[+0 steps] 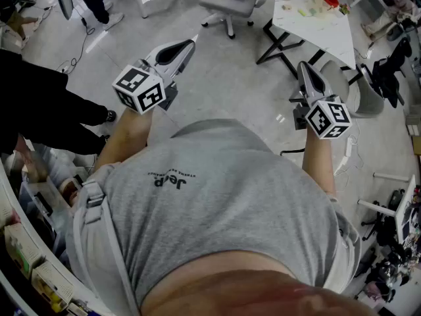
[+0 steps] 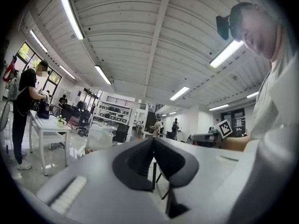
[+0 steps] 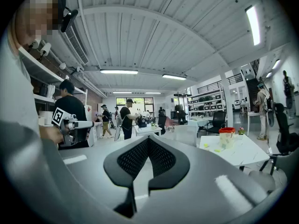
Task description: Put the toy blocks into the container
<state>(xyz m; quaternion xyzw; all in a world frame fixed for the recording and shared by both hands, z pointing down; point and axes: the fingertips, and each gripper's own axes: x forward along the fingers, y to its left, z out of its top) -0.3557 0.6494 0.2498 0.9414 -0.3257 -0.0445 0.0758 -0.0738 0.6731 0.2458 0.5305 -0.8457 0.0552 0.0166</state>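
Left gripper (image 1: 190, 43) and right gripper (image 1: 304, 66) are closed and empty; small toy blocks (image 1: 301, 10) on the far right table (image 1: 329, 35) are probably light and rigid, best pinched across flat sides.

Left gripper cam: jaws closed tip to tip

I'm looking along my left gripper (image 2: 153, 146), held about level, and its two dark jaws are pressed together with only air around them. Past them it's an open office: a white table (image 2: 49, 125) off to the left, a person in black (image 2: 23, 101) standing at it, and strip lights (image 2: 72, 15) on the ceiling.
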